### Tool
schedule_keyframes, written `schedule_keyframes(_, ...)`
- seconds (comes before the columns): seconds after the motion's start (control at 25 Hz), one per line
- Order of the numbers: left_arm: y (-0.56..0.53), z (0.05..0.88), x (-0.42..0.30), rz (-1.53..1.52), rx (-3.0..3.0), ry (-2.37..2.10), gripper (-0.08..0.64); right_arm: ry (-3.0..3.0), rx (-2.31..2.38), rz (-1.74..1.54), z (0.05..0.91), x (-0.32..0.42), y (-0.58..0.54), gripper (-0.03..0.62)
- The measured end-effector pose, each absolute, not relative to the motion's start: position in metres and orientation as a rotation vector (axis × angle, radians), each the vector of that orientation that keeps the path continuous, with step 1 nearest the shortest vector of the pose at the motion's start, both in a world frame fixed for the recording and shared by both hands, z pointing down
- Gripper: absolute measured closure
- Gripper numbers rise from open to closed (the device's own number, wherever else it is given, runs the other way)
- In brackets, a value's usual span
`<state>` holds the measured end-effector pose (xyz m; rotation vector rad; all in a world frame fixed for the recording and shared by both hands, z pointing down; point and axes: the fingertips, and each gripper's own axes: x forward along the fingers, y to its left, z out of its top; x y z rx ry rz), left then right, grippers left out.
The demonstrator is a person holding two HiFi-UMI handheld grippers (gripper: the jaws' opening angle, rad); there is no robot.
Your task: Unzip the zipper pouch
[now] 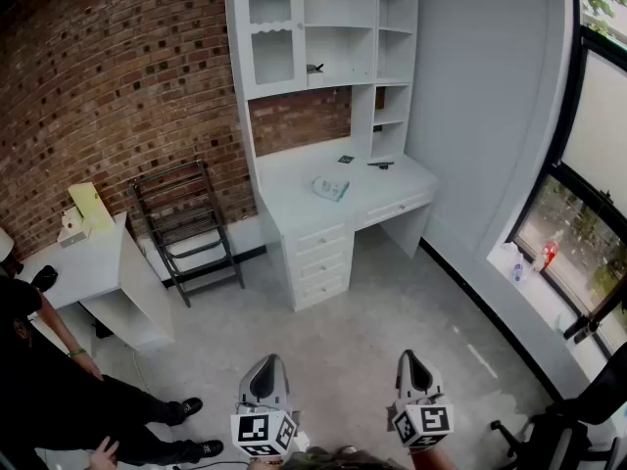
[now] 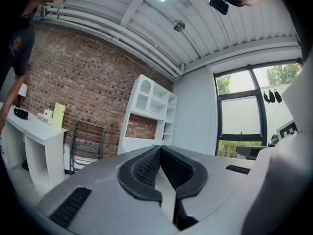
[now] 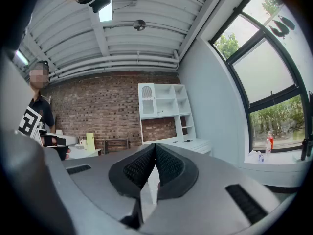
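- Pouch [image 1: 330,187], pale and flat, lay on the white desk [image 1: 284,179], back from the front edge and clear of the side edges.
- Two small dark items [image 1: 380,164] sat behind it, nearer the shelves [image 1: 323,27] that rose from the back of the desk.
- Left gripper [image 1: 266,362] was held level, well apart from the desk; its jaws were pressed together with nothing between them.
- Right gripper [image 1: 409,357] was beside it, also level, its jaws closed tip to tip and empty.
- Bare grey floor [image 1: 372,302] stretched open between both grippers and the desk drawers [image 1: 321,260].
- A dark folding rack [image 1: 186,225] leaned on the brick wall [image 1: 118,86] left of the desk, with a small white table [image 1: 93,262] further left.
- A person [image 1: 59,390] in dark clothes sat at the lower left, feet reaching onto the floor.
- On the right, a plain white wall ran to a large window [image 1: 588,164]; bottles [image 1: 547,255] stood on its sill, and a black chair [image 1: 568,419] stood in the lower right corner.
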<state>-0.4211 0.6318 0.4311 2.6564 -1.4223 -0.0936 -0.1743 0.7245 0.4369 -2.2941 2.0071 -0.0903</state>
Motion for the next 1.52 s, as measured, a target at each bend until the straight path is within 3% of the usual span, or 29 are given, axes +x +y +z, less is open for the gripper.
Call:
schedule_keyframes(0.96,0.623,0.432,-0.387,-0.103,2.725,-1.330,0.557,2.046,-2.274,-0.039,0.443,-0.165,0.706,0.592)
schedule_keyframes(1.04,0.624,0.435,-0.382,-0.095,2.733,-1.295,0.519,2.056,-2.253,-0.061,0.447,-0.164,0.704,0.579)
schedule_keyframes(1.08,0.623,0.436,-0.380,-0.091,2.733,-1.281,0.407,2.075,-2.232,-0.072,0.449,-0.165,0.700,0.519)
schedule_keyframes(1.12,0.621,0.437,-0.379,-0.089,2.731,-1.278,0.302,2.096,-2.213,-0.081,0.451,-0.166,0.696,0.341)
schedule_keyframes(1.2,0.617,0.440,-0.379,-0.089,2.722,-1.312,0.146,2.114,-2.210,-0.090,0.455,-0.165,0.689,0.220)
schedule_keyframes(1.36,0.606,0.437,-0.382,-0.105,2.715,-1.383,-0.003,2.113,-2.214,-0.062,0.452,-0.161,0.679,0.084)
schedule_keyframes(1.44,0.605,0.436,-0.381,-0.121,2.713,-1.364,-0.009,2.107,-2.204,-0.077,0.453,-0.159,0.676,0.028)
schedule_keyframes(1.52,0.600,0.436,-0.375,-0.134,2.714,-1.333,-0.011,2.106,-2.196,-0.086,0.454,-0.155,0.670,0.018)
